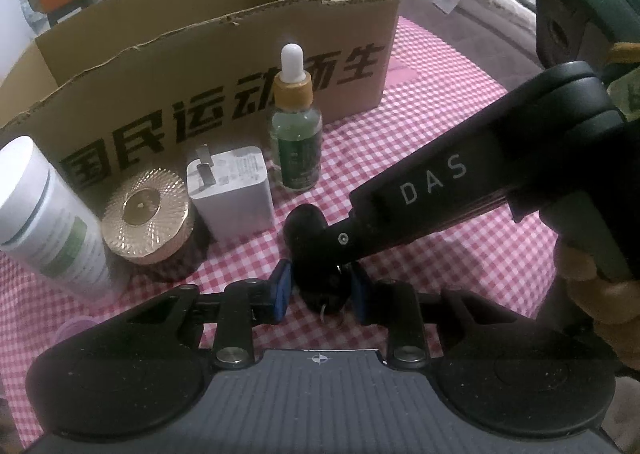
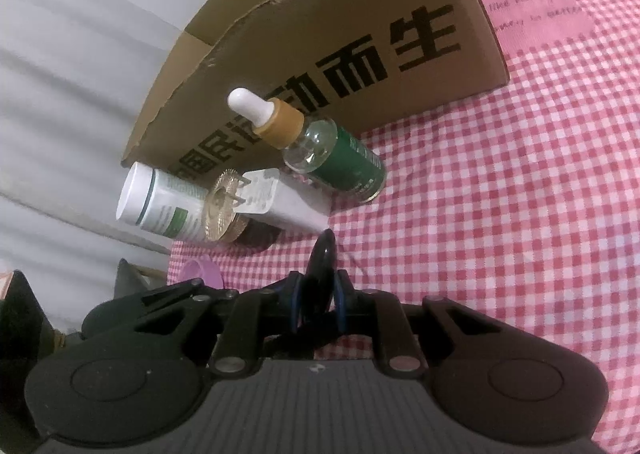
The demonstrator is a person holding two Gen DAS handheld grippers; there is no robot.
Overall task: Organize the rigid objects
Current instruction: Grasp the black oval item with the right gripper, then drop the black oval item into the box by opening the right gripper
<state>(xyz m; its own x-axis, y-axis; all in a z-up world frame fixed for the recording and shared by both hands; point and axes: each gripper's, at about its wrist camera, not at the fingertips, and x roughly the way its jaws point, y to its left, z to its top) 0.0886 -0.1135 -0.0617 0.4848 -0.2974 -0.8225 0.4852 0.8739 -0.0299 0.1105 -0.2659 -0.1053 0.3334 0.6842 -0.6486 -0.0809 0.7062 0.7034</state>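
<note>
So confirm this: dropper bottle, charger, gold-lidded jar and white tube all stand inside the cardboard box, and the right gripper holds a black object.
Not inside. The dropper bottle, charger, jar and white tube stand on the checked cloth in front of the box, as the left wrist view shows. The right gripper does hold a black object.

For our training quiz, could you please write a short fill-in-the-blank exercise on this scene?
1. The right gripper is shut on a ____ object.
2. The dropper bottle stands in front of the cardboard ____.
3. The cloth has a red-and-white ____ pattern.
4. Between the white bottle and the charger sits a jar with a ____ lid.

Missing words: black; box; checked; gold
</note>
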